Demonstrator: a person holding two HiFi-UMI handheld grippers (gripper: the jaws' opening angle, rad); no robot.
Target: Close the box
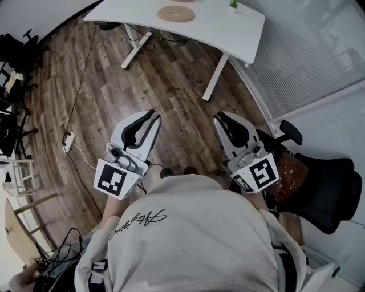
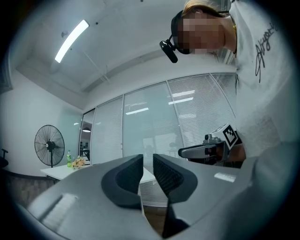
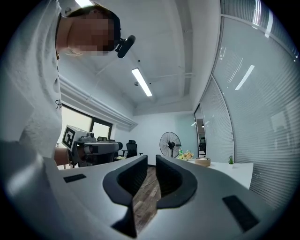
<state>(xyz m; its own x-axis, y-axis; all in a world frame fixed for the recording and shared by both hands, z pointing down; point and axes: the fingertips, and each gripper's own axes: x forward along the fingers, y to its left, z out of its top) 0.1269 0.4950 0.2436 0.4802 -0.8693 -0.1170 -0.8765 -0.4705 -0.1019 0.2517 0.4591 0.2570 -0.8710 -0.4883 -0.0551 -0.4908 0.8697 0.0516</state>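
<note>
No box shows in any view. I hold both grippers level in front of the person's chest, above the wooden floor [image 1: 171,85]. The left gripper [image 1: 153,117] has its jaws drawn together with only a thin slit between the pads and nothing in it; the left gripper view shows the same gripper [image 2: 147,159]. The right gripper [image 1: 219,118] stands parallel to it, a hand's width to the right. Its jaws are likewise together and empty in the right gripper view [image 3: 151,161]. Each gripper shows sideways in the other's view: the right one [image 2: 206,151] and the left one [image 3: 93,147].
A white desk [image 1: 217,28] stands ahead with a round wooden item [image 1: 175,13] and a small plant [image 1: 233,4]. A black office chair [image 1: 325,188] is close on the right by the glass wall. A power strip [image 1: 68,141] with cables lies left. A standing fan [image 3: 169,143] is farther off.
</note>
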